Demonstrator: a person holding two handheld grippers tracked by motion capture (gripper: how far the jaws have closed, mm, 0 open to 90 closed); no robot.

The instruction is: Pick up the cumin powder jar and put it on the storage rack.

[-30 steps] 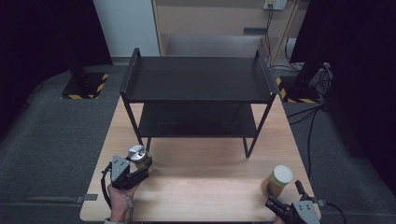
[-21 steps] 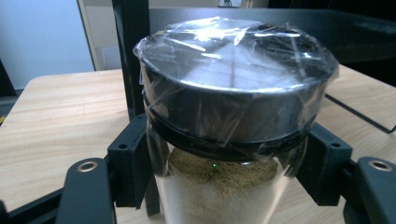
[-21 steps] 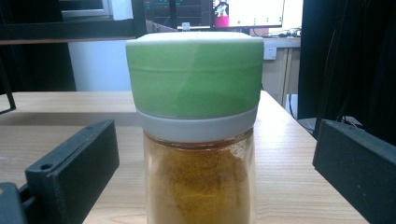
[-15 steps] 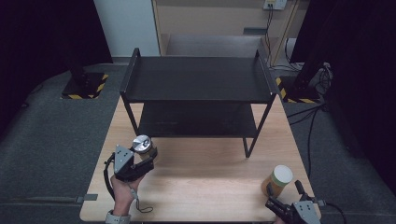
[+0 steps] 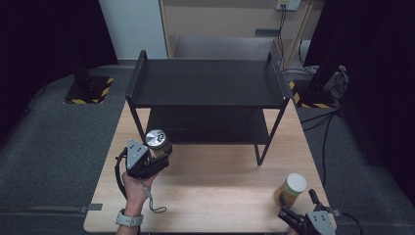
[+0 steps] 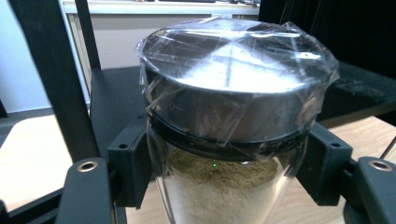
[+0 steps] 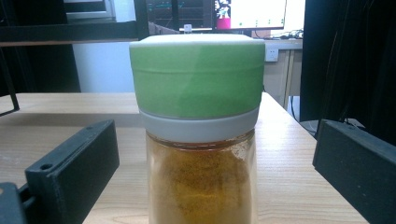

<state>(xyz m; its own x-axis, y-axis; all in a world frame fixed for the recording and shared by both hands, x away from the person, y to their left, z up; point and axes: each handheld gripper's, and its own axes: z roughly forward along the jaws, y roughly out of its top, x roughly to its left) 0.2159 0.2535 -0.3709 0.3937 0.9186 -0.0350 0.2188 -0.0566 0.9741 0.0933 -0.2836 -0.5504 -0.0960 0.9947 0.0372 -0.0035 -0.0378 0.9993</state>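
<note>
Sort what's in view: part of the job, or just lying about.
Job:
silver-lid jar, clamped in the left gripper
green-lid jar, between the open jaws of the right gripper
black rack, likely the destination

Lying about:
cables on the floor
striped base

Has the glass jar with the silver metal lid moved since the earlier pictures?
Yes. The glass jar with the silver metal lid, held in the left gripper, moved forward and rightward, toward the black metal shelf rack.

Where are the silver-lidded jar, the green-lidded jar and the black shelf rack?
silver-lidded jar [image 6: 233, 74], left gripper view, on its plastic-wrapped metal lid.
green-lidded jar [image 7: 198, 77], right gripper view, on the green side of its lid.
black shelf rack [image 5: 205, 83], high view, on its bare top shelf.
</note>
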